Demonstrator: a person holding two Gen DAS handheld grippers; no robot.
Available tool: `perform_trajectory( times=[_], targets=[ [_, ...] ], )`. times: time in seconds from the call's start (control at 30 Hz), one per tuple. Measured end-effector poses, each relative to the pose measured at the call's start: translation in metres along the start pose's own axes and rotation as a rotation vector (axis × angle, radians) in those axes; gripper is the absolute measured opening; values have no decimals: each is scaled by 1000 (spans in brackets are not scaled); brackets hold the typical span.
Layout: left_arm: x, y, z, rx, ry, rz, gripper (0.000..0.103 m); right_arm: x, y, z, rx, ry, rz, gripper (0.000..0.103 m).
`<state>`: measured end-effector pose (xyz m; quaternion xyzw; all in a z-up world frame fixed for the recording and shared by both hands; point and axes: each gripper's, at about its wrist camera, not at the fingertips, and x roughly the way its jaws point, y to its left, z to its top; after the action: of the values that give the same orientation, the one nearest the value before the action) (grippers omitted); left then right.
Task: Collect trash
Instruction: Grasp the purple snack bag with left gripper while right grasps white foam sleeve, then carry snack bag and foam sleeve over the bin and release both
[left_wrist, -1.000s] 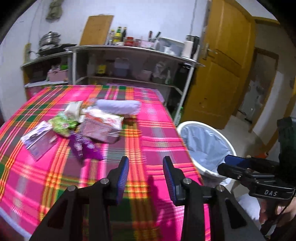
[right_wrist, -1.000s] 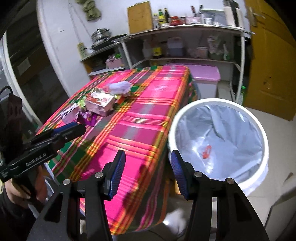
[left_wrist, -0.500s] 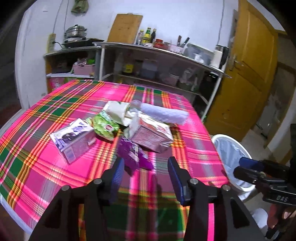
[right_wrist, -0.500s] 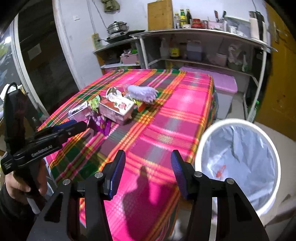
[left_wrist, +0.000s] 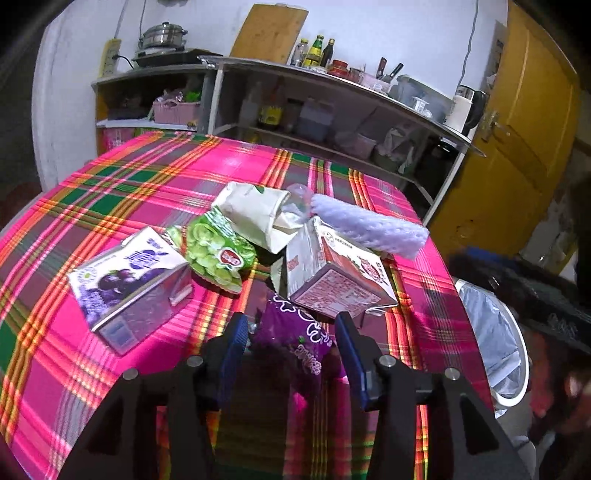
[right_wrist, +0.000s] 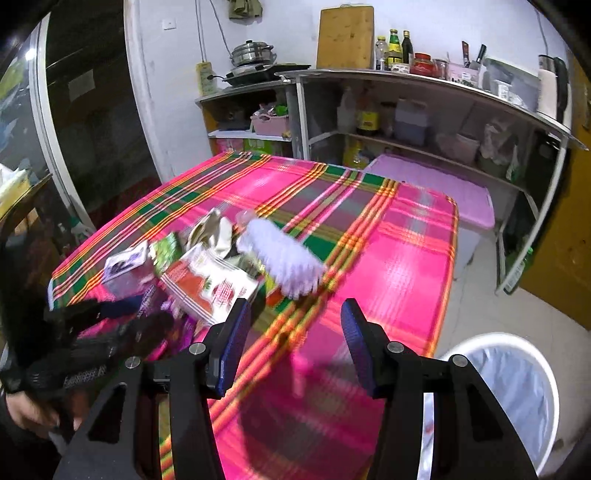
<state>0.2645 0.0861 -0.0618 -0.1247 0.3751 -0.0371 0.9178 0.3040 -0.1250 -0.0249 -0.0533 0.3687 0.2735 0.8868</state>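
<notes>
A pile of trash lies on the pink plaid tablecloth (left_wrist: 110, 184): a purple juice carton (left_wrist: 129, 284), a green snack bag (left_wrist: 218, 254), a cream bag (left_wrist: 255, 214), a red-and-white carton (left_wrist: 336, 273), a white foam sleeve (left_wrist: 369, 229) and a purple wrapper (left_wrist: 306, 347). My left gripper (left_wrist: 291, 339) is open and low over the table, with the purple wrapper between its jaws and the pads clear of it. My right gripper (right_wrist: 295, 328) is open and empty above bare cloth, just right of the pile. The foam sleeve (right_wrist: 284, 262) lies ahead of it.
A white bin (right_wrist: 517, 387) with a grey liner stands on the floor off the table's right corner. Metal shelves (right_wrist: 406, 110) with bottles and pots line the back wall. A lilac lidded box (right_wrist: 443, 184) sits behind the table. A yellow door (left_wrist: 517, 147) is at the right.
Both grippers have travelled from the bin side toward the trash pile. The left jaws stand wider than a second ago, and the purple wrapper now lies between them.
</notes>
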Motion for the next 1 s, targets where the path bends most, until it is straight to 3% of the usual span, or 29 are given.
perform_trajectory(
  times=[0.27, 0.33, 0.43, 1.0],
  targets=[
    [4, 2, -3, -11, 2, -36, 41, 48, -1, 25, -10, 58, 52, 51],
    [2, 3, -4, -17, -2, -41, 40, 54, 0, 24, -10, 71, 64, 34],
    [0, 4, -5, -20, -4, -48, 38, 56, 1, 21, -3, 79, 59, 26],
    [-48, -14, -18, 31, -57, -52, 33, -31, -13, -21, 111, -43, 54, 21]
  ],
)
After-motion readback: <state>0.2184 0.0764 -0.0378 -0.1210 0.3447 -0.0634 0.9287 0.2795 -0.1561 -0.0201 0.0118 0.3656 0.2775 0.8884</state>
